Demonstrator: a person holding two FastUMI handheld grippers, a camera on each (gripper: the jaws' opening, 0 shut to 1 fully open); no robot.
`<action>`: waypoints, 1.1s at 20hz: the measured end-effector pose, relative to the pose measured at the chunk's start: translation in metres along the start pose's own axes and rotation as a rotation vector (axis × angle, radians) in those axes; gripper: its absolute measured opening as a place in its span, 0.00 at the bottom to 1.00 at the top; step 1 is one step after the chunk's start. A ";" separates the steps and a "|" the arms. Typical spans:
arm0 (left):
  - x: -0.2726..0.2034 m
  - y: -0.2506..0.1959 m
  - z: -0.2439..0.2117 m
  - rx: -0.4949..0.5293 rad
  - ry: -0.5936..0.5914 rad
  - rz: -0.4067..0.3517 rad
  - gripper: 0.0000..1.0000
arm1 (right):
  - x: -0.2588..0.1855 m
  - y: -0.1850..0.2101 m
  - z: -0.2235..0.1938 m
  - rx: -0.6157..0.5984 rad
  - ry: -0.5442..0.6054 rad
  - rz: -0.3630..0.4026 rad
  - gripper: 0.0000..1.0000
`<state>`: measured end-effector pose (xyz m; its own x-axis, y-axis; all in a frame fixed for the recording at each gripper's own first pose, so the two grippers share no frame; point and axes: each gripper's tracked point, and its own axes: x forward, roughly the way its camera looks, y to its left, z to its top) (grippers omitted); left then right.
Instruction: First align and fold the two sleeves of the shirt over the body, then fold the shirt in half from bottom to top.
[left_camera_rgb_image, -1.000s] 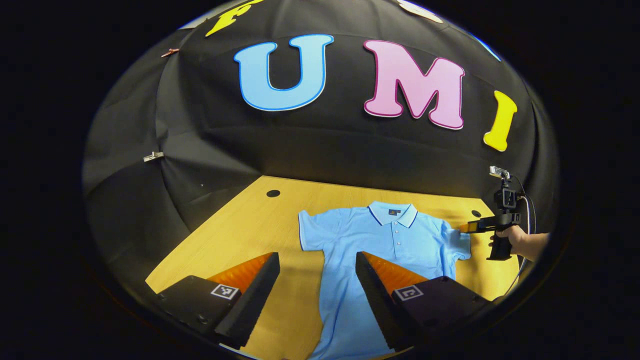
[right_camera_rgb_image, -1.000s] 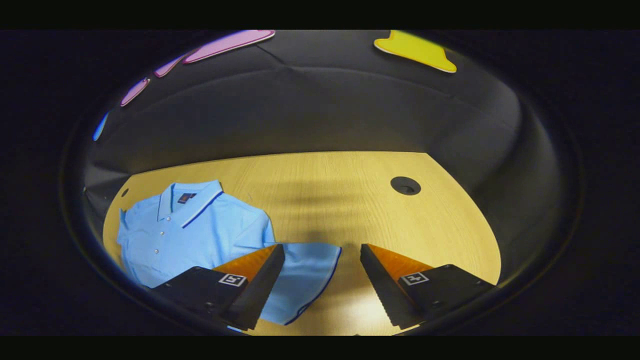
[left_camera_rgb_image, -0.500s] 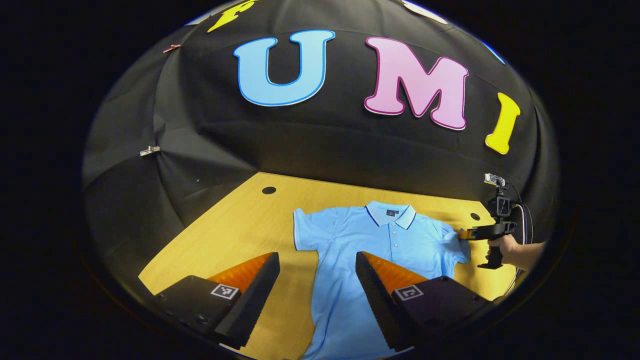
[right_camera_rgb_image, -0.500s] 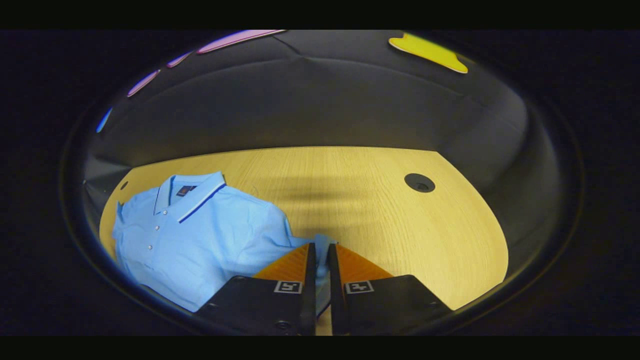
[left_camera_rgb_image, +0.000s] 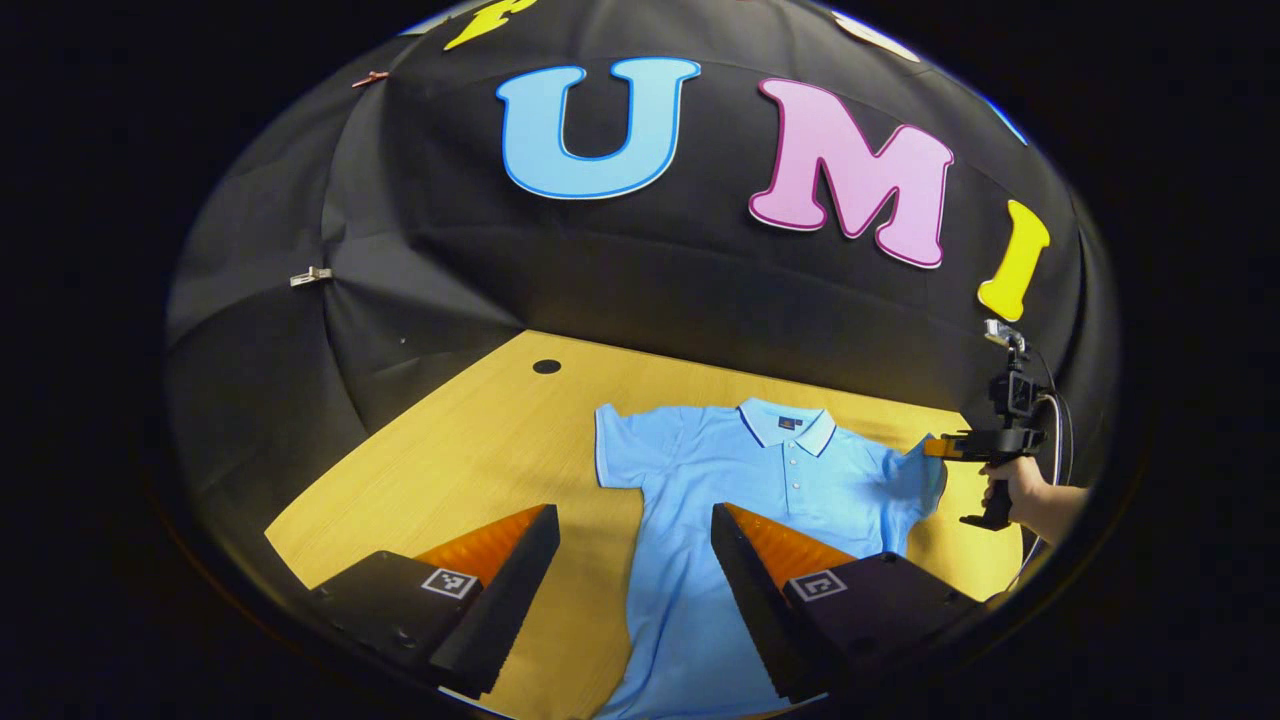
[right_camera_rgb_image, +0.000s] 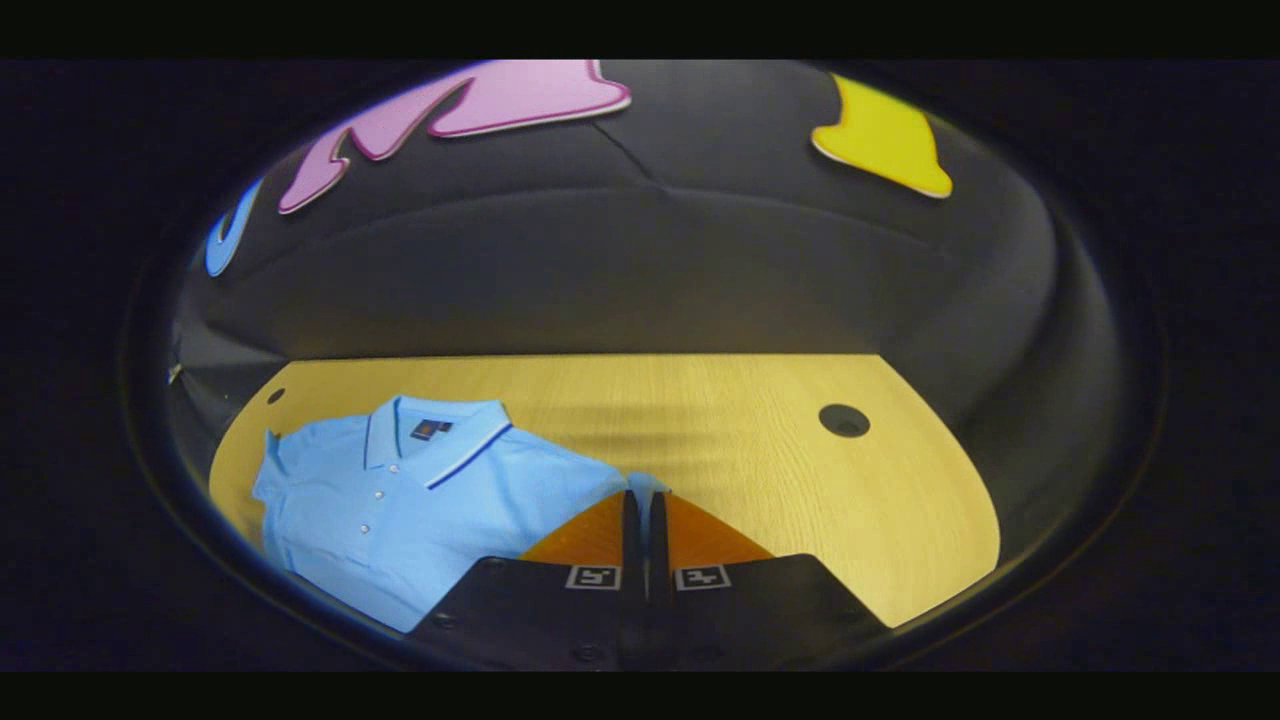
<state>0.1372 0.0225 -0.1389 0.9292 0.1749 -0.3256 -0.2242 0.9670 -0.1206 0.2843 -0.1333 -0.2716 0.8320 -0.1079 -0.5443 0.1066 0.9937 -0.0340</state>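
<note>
A light blue polo shirt (left_camera_rgb_image: 760, 490) lies face up on the wooden table (left_camera_rgb_image: 480, 460), collar toward the wall. My left gripper (left_camera_rgb_image: 635, 520) hovers open above the shirt's near left side, nothing between its fingers. The shirt's left sleeve (left_camera_rgb_image: 625, 445) lies spread flat. My right gripper (right_camera_rgb_image: 641, 496) is shut on the right sleeve (right_camera_rgb_image: 645, 483), whose edge sticks up between the fingertips. In the left gripper view that same gripper (left_camera_rgb_image: 940, 447), held by a hand (left_camera_rgb_image: 1015, 490), lifts the sleeve (left_camera_rgb_image: 915, 478) off the table at the shirt's right side.
The table has round cable holes at the far left (left_camera_rgb_image: 546, 366) and on the right (right_camera_rgb_image: 843, 420). Black cloth walls close in behind and at both sides. Bare wood (right_camera_rgb_image: 800, 480) spreads to the right of the shirt.
My right gripper closed on the right sleeve and has raised it off the table. My left gripper stayed open and shifted only slightly.
</note>
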 end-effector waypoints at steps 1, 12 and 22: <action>0.001 0.003 -0.003 -0.008 0.000 0.003 0.97 | -0.007 0.014 0.008 -0.036 -0.015 0.009 0.05; 0.048 0.027 -0.010 -0.072 -0.016 -0.011 0.97 | -0.007 0.215 -0.019 -0.198 -0.028 0.272 0.00; 0.115 0.039 0.018 -0.010 -0.040 -0.056 0.97 | -0.049 0.261 -0.066 -0.148 -0.017 0.427 0.99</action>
<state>0.2408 0.0834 -0.1645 0.9514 0.1275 -0.2803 -0.1737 0.9738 -0.1467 0.2354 0.1339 -0.3091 0.7937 0.3131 -0.5216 -0.3259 0.9428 0.0702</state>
